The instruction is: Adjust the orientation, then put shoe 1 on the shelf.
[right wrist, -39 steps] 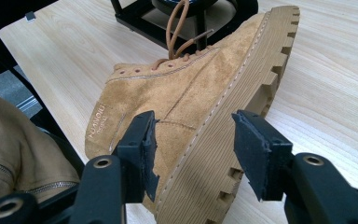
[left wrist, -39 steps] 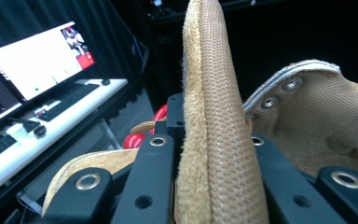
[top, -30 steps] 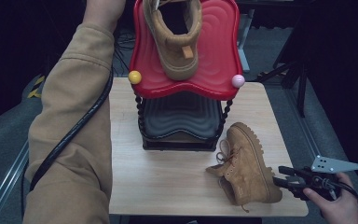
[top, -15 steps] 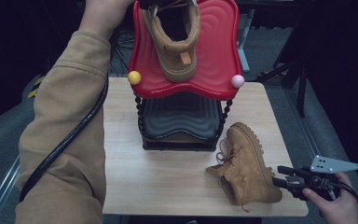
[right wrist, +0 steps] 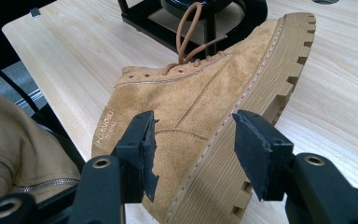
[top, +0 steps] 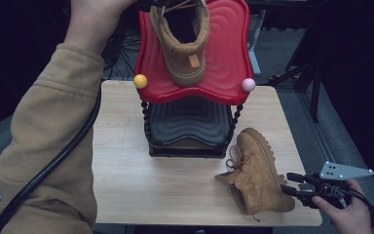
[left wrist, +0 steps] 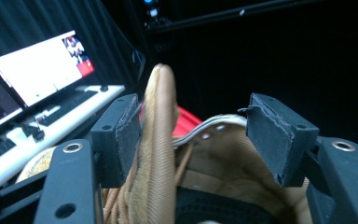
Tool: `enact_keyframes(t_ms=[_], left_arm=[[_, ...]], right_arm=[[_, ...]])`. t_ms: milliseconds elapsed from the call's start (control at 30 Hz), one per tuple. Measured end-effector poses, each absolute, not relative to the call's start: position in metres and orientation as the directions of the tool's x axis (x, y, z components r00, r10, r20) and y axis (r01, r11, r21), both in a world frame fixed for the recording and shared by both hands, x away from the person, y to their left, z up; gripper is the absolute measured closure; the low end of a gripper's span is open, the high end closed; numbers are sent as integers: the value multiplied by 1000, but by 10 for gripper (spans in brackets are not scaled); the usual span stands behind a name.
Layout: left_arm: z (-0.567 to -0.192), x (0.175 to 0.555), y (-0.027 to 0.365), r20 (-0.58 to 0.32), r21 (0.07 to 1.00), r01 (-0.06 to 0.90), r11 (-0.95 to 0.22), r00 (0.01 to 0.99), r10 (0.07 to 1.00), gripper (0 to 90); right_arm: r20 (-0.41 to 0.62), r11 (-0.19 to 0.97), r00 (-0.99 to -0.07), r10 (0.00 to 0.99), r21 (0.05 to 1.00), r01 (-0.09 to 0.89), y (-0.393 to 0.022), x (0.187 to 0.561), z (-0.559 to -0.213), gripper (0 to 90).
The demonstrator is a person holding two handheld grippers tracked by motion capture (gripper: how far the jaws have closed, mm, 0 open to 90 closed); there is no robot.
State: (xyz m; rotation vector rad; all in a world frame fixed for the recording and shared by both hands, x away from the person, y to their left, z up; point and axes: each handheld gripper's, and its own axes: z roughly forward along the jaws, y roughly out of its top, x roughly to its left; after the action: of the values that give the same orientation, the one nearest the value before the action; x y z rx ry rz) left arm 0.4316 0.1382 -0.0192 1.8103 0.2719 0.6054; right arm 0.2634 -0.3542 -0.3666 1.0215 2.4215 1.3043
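Releasing a tan suede boot onto the red wavy top tier of the shoe rack, left gripper jaws just spread apart, boot tongue between. Waiting at four o'clock on the pale wooden counter: the second tan suede boot on its side, long axis running toward twelve, right gripper open at its heel, nearer.

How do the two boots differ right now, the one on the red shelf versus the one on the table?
The boot on the red shelf stands upright on its sole on the red shelf, heel toward the camera; the boot on the table lies on its side on the table, tread showing. The first sits between the open left gripper, the second in front of the open right gripper. Both are tan suede.
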Motion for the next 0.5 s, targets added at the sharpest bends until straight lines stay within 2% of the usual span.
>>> enact_keyframes(t_ms=[67,167,300,500], left_arm=[[-17,423,141,251,949,-121,-290,848,467,388],[-16,409,142,214,962,-111,-249,874,437,377],[-28,391,135,223,952,-111,-285,889,400,377],[-52,369,124,188,960,-100,-261,921,341,371]], right_arm=[[133,369,-739,661,800,474,-354,264,-367,490],[135,369,-740,658,799,474,-351,265,-366,489],[132,377,-747,652,799,469,-348,267,-367,489],[137,371,-742,656,798,475,-348,269,-369,488]])
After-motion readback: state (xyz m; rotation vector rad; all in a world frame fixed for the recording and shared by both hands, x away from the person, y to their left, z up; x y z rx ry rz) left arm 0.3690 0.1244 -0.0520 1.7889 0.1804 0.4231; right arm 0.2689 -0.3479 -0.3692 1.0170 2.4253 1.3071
